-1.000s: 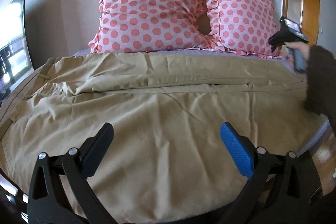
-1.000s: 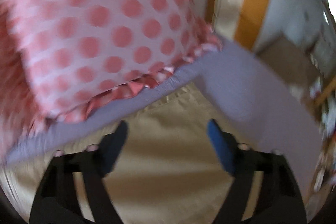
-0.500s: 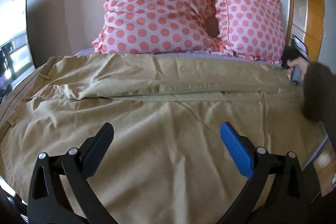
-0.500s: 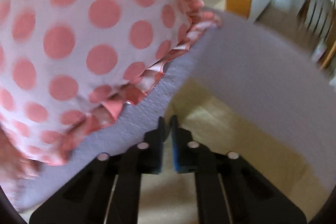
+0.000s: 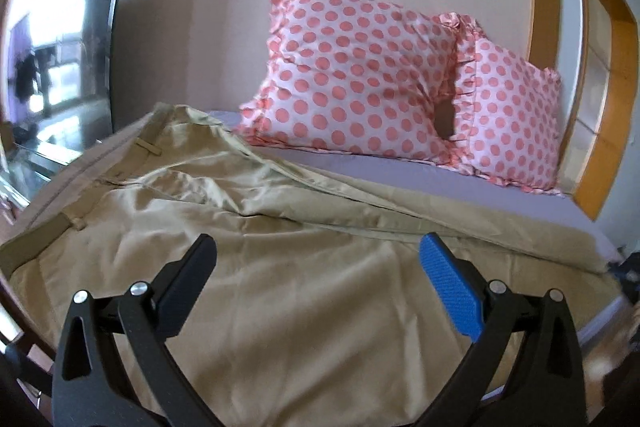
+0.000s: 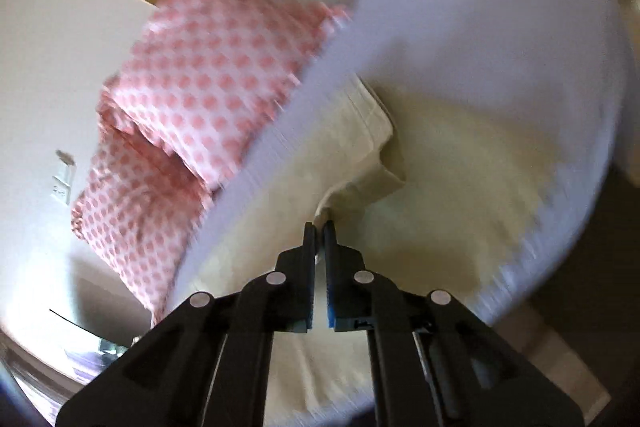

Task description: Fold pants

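Tan pants point(image 5: 280, 227) lie spread across the bed, waistband at the left, legs running right. The far leg lies pulled over toward the near leg along its length. My left gripper point(image 5: 318, 259) is open and empty, just above the near leg. My right gripper point(image 6: 319, 227) is shut on the pants' leg cuff point(image 6: 352, 183) and holds it lifted over the pale pants cloth point(image 6: 460, 167). The right wrist view is tilted and blurred.
Two pink polka-dot pillows point(image 5: 360, 75) stand against the wall at the head of the bed, also in the right wrist view point(image 6: 200, 79). The lilac sheet point(image 5: 420, 175) shows behind the pants. A mirror or window point(image 5: 60, 59) is at left, a wooden door frame point(image 5: 600, 67) at right.
My right gripper shut on the far leg's cuff and pulled it toward the near side, so the far leg left the pillows. My left gripper stayed open and turned left.
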`<state>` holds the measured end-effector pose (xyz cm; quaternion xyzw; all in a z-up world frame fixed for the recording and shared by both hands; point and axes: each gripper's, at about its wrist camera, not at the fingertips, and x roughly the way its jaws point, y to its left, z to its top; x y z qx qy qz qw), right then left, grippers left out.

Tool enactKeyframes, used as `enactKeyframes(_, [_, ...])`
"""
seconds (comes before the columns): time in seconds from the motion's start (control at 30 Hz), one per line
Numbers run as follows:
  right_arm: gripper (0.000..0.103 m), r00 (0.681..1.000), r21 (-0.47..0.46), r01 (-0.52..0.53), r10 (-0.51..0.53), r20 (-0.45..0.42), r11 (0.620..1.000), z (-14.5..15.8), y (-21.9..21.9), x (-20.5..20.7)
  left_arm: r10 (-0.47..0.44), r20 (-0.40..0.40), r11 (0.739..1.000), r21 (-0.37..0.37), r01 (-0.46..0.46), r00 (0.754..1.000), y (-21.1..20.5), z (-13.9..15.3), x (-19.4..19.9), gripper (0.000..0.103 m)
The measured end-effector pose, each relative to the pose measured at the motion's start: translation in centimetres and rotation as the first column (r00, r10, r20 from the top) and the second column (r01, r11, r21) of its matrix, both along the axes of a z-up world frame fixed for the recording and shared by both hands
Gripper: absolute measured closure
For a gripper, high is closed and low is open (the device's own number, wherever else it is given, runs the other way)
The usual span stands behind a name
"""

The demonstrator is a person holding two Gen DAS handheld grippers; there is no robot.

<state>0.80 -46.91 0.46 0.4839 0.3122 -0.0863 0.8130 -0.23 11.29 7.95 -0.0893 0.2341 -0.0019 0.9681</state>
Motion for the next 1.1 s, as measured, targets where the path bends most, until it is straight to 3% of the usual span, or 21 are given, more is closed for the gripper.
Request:
enactKeyframes(0.03, [0.085,1.000,0.019,-0.001,0.001,-0.011,1.000,-0.2,0.0,0.1,-0.019,-0.008,1.000,-0.013,0.019,1.000,0.2,0.0,0.2,0.002])
enactKeyframes(0.1, [0.054,1.000,0.030,-0.011,0.010,0.003,1.000,-0.3,-0.1,-0.2,-0.079,-0.024,0.994,-0.081,0.077,0.997,0.9,0.2,1.0,0.002])
enactKeyframes(0.17, [0.050,1.000,0.016,-0.020,0.020,-0.006,1.000,-0.2,0.2,0.2,-0.107,-0.024,0.984,-0.143,0.103,0.994,1.8,0.5,1.7,0.002])
enactKeyframes(0.23, [0.051,1.000,-0.010,-0.013,0.013,-0.004,1.000,-0.2,0.5,-0.4,-0.081,-0.036,0.985,-0.153,0.075,0.996,2.4,0.6,2.6,0.002])
enactKeyframes(0.27, [0.053,1.000,-0.022,-0.018,0.018,0.007,1.000,-0.1,0.6,0.0,-0.063,-0.049,0.987,-0.153,0.054,0.997,2.8,0.8,3.5,0.002])
enactKeyframes(0.3, [0.077,1.000,-0.029,-0.019,0.020,0.013,0.999,-0.2,0.5,0.1,-0.058,-0.064,0.985,-0.167,0.046,0.996,3.2,0.8,4.6,0.002])
enactKeyframes(0.33, [0.092,0.999,-0.032,-0.034,0.034,0.024,0.999,-0.4,0.4,0.8,-0.054,-0.077,0.983,-0.182,0.040,0.996,3.6,0.9,5.4,0.002])
enactKeyframes(0.37, [0.098,0.998,-0.029,-0.045,0.046,0.047,0.999,-0.5,0.2,1.0,-0.037,-0.103,0.979,-0.205,0.016,0.994,4.3,0.9,6.9,0.002])
enactKeyframes(0.5, [0.099,0.981,-0.069,-0.011,0.024,0.190,0.998,1.1,-0.5,-0.6,0.012,-0.214,0.958,-0.276,-0.073,0.977,6.9,0.4,12.5,0.005])
enactKeyframes(0.53, [0.099,0.978,-0.070,-0.013,0.027,0.208,0.997,1.4,-0.6,-0.8,0.022,-0.245,0.955,-0.282,-0.093,0.969,7.3,0.1,13.9,0.010])
enactKeyframes(0.67, [0.099,0.974,-0.058,-0.022,0.035,0.222,0.998,1.4,-0.8,-1.1,0.109,-0.367,0.942,-0.259,-0.214,0.924,9.3,-1.3,20.1,0.019])
enactKeyframes(0.77, [0.099,0.974,-0.046,-0.023,0.033,0.224,0.999,1.1,-0.9,-1.2,0.182,-0.415,0.930,-0.220,-0.293,0.891,10.9,-1.9,23.6,0.022])
enactKeyframes(0.8, [0.099,0.974,-0.044,-0.023,0.033,0.224,0.999,0.9,-1.1,-1.2,0.203,-0.436,0.927,-0.204,-0.316,0.877,11.5,-2.2,24.7,0.029])
enactKeyframes(0.83, [0.099,0.974,-0.042,-0.023,0.032,0.224,0.999,0.9,-1.0,-1.1,0.224,-0.461,0.922,-0.186,-0.340,0.859,11.9,-2.7,25.5,0.048])
enactKeyframes(0.87, [0.099,0.973,-0.037,-0.023,0.030,0.227,0.999,0.9,-1.1,-1.0,0.243,-0.492,0.912,-0.177,-0.369,0.836,12.7,-3.4,26.4,0.059])
enactKeyframes(0.9, [0.099,0.973,-0.034,-0.022,0.029,0.228,0.999,0.9,-1.1,-0.8,0.234,-0.506,0.905,-0.199,-0.376,0.830,13.3,-3.9,26.7,0.089])
enactKeyframes(0.97, [0.099,0.971,-0.038,-0.019,0.028,0.236,0.999,1.1,-1.2,-0.3,0.208,-0.496,0.884,-0.275,-0.379,0.843,14.2,-4.3,25.9,0.095])
enactKeyframes(1.03, [0.099,0.967,-0.061,-0.008,0.023,0.252,0.998,2.0,-1.4,-0.2,0.199,-0.445,0.895,-0.280,-0.347,0.873,14.1,-3.2,23.8,0.098])
enactKeyframes(1.1, [0.099,0.957,-0.065,0.012,0.008,0.290,0.998,3.1,-1.9,-1.0,0.182,-0.356,0.908,-0.296,-0.295,0.917,13.9,-0.9,19.4,0.098])
